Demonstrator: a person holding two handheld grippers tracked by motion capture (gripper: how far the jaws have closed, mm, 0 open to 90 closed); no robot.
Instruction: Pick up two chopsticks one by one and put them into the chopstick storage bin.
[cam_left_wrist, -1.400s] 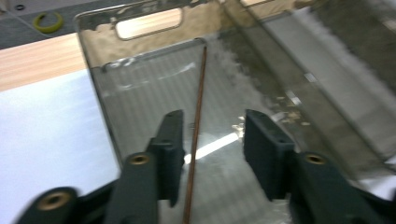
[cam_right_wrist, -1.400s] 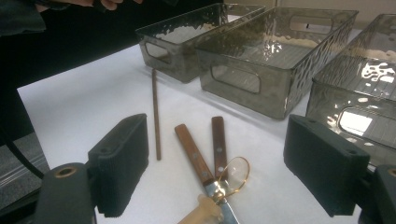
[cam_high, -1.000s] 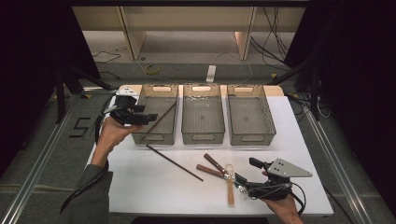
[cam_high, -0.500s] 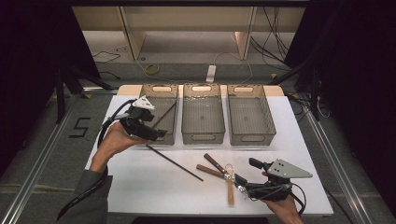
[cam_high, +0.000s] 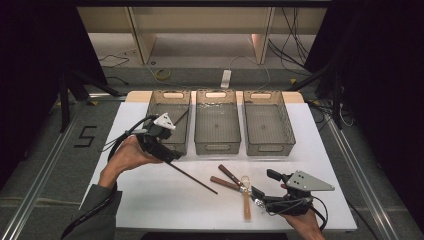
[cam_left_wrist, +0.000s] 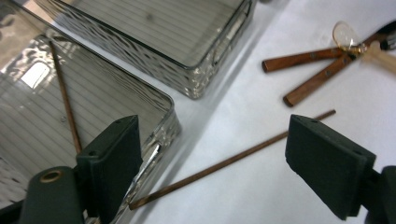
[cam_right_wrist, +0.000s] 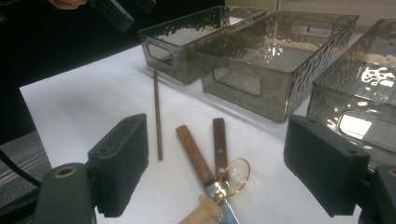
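A thin brown chopstick (cam_high: 194, 176) lies slanted on the white table (cam_high: 150, 200) in front of the left bin (cam_high: 169, 145). My left gripper (cam_high: 171, 156) hovers over its near end. In the left gripper view the chopstick (cam_left_wrist: 233, 161) lies between the wide jaws, and the pads do not touch it. These jaws have just been opening. A second chopstick (cam_left_wrist: 65, 100) leans inside the left bin. My right gripper (cam_high: 262, 185) stands open by two wooden-handled knives (cam_right_wrist: 196, 156), with nothing between its fingers.
Three clear grey bins stand in a row at the back: left, middle (cam_high: 217, 145) and right (cam_high: 270, 147). A gold wire loop (cam_right_wrist: 236, 172) and a cream-coloured handle (cam_right_wrist: 203, 210) lie with the knives. A person's left hand (cam_high: 125, 155) holds the left gripper.
My left gripper has moved right and toward the near edge, sinking from beside the left bin to the table in front of it. The right gripper has stayed put.
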